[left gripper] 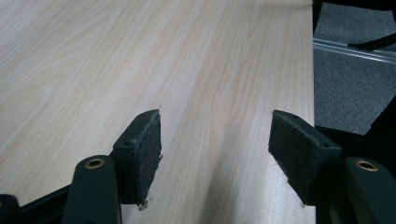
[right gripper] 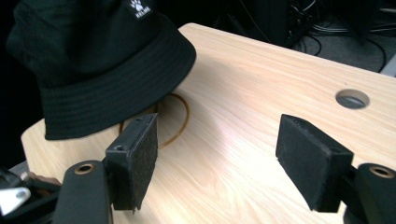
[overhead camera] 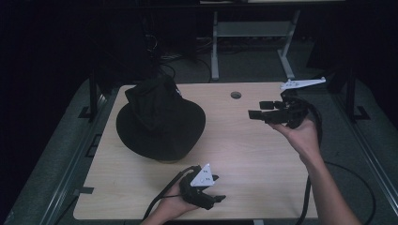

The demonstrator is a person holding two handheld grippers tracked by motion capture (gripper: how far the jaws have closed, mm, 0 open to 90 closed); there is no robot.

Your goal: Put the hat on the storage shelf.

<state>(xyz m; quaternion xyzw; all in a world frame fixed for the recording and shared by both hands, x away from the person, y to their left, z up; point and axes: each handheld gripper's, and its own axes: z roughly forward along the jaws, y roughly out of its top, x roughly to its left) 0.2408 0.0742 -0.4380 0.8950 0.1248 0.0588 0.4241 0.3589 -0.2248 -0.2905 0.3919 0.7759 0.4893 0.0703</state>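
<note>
Surface: pale wood-grain rectangular desk [overhead camera: 244, 150], with a round cable hole [overhead camera: 236, 95] near the far edge, right of centre. Grey carpeted floor [overhead camera: 244, 65] around it, metal rails along both sides, a grey-legged second table frame [overhead camera: 253, 35] beyond the far edge; the room behind is dark, with cables on the floor.

Item: black fabric bucket hat [overhead camera: 159, 119] with a small white paw-print label [right gripper: 140, 8], brim down on the left half of the desk, towards the far left corner. A thin brown ring [right gripper: 180, 119] lies on the desk, partly under the brim.

Left gripper [overhead camera: 213, 188]: held low at the near edge, near the middle; jaws wide apart, holding nothing, bare desk between the felt pads [left gripper: 149, 154].

Right gripper [overhead camera: 258, 109]: held above the desk's right side, near the far right corner, pointing at the hat, well apart from it; jaws wide apart, holding nothing. Nothing stands between it and the hat.
</note>
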